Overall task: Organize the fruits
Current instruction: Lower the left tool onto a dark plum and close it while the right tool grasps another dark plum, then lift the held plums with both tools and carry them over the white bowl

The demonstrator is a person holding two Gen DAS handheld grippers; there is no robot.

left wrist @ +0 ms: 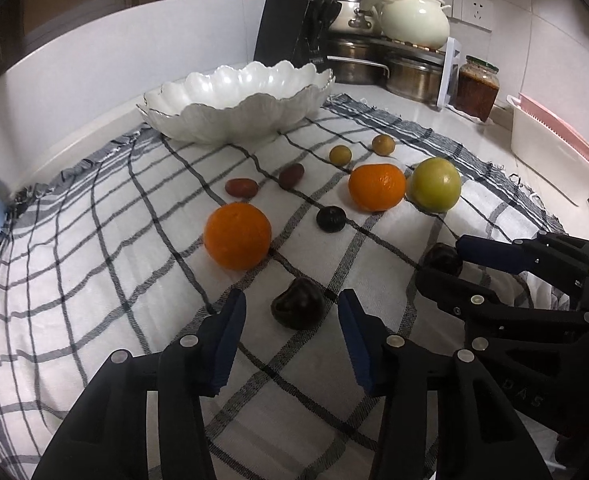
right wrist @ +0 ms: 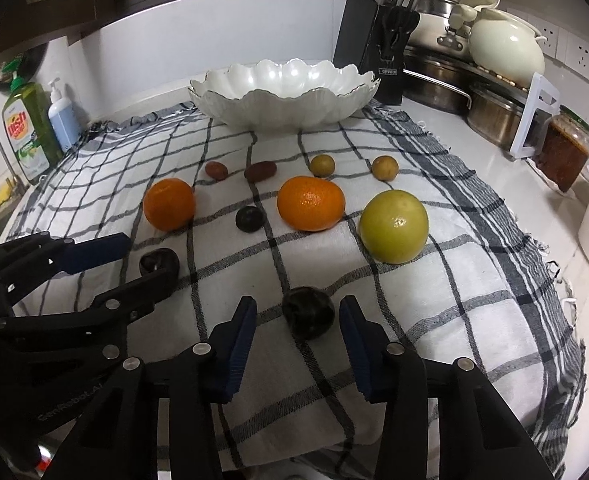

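I'm holding both claws released on the checked cloth (left wrist: 94, 280), left claw (left wrist: 292, 308) straddling one dark plum (left wrist: 298, 303), right claw (right wrist: 298, 316) straddling another plum (right wrist: 308, 312), white bowl (left wrist: 234, 96) sitting behind.

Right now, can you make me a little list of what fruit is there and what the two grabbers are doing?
bowl: white scalloped bowl, no fruit seen in it
cloth: checked cloth under all fruit
oranges: two
green fruit: one big
dark plums: three
left gripper: open around a plum
right gripper: open around another plum
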